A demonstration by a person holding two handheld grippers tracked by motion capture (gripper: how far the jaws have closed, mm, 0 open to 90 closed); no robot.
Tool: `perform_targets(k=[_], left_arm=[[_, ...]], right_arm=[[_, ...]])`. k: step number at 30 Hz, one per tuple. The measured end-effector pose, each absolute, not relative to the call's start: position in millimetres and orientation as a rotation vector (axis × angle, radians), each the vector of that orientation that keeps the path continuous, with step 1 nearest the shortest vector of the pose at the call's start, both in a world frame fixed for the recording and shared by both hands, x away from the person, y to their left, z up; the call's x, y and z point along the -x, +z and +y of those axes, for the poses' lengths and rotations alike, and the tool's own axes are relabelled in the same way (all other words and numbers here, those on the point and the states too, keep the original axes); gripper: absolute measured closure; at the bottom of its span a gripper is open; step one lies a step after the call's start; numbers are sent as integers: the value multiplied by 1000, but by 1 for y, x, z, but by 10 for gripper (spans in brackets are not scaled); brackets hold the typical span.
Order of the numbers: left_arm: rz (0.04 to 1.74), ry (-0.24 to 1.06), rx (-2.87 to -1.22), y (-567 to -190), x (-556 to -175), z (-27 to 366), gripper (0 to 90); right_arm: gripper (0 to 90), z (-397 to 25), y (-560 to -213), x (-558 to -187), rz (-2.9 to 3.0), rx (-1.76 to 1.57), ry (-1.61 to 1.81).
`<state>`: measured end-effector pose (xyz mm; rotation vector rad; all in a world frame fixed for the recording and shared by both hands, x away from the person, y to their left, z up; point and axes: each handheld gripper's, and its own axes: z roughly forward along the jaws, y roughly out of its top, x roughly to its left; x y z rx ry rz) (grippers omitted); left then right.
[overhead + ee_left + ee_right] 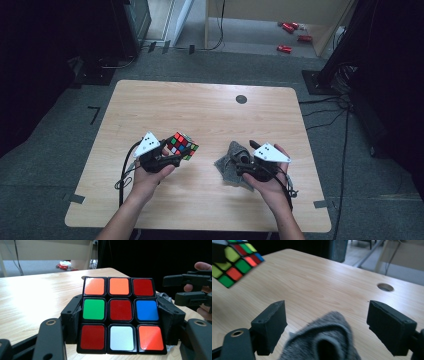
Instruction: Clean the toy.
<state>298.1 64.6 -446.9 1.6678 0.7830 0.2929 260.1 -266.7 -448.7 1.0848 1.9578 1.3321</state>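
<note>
High view first: the person's left gripper [170,159] has a scrambled puzzle cube [182,145] clamped and lifted off the wooden table [200,107], left of centre. The right gripper [245,162] sits over a crumpled grey cloth [231,167] lying on the table just right of centre, well apart from the cube.

In the left gripper view the jaws press on the cube's [121,315] two side faces at the middle row, with the face of orange, red, green, blue and white stickers turned squarely toward the camera. The hold looks firm and level. In the right gripper view the jaws stand wide apart with nothing between them; a raised fold of the cloth [324,340] pokes up in the gap, touching neither jaw as far as I can tell.

My guess is the cloth is meant for wiping the cube. To do that well, I would lower the right gripper so the raised fold sits deep between the jaws before closing, catching a thick bunch instead of a thin edge that could slip. The left gripper should keep the cube steady and clear of the table, a face offered toward the cloth.
</note>
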Motion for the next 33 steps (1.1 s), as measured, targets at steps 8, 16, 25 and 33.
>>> perform_targets(k=[8, 16, 25, 33], left_arm=[[784, 234, -1670, -441, -293, 52, 348], [793, 199, -1685, -440, -290, 41, 348], [808, 146, -1703, -440, -287, 31, 348], [807, 82, -1739, -443, -286, 21, 347]], right_arm=[[221, -230, -462, -254, 2007, -880, 1419], [214, -203, -469, -247, 2020, -740, 1451], [185, -188, -475, -243, 2009, -657, 1402], [271, -182, -478, -240, 1963, -575, 1375]])
